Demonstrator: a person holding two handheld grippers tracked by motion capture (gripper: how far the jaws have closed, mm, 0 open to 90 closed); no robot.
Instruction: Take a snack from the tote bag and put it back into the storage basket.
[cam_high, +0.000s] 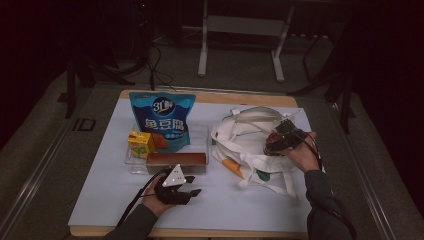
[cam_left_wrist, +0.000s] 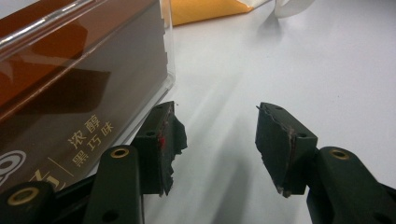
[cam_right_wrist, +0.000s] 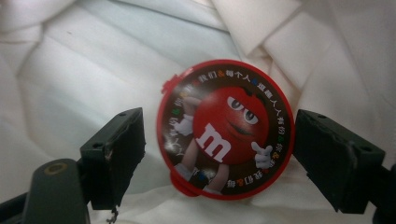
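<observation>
The right gripper has its jaws spread wide around a round red candy lid, pads apart from it, inside a white tote bag. The left gripper stands half open and empty beside a brown chocolate box.

- The tote bag is matt off-white cloth, soft and creased
- The round candy tin has a glossy printed lid with a red plastic-looking rim
- The chocolate box is smooth, shiny brown card behind clear glossy plastic
- The snack pouch is glossy blue film
- The counter has a smooth, matt pale top with a wood edge
- The fingers of the left gripper carry dull dark rubber pads, torn and rough at the edges
</observation>
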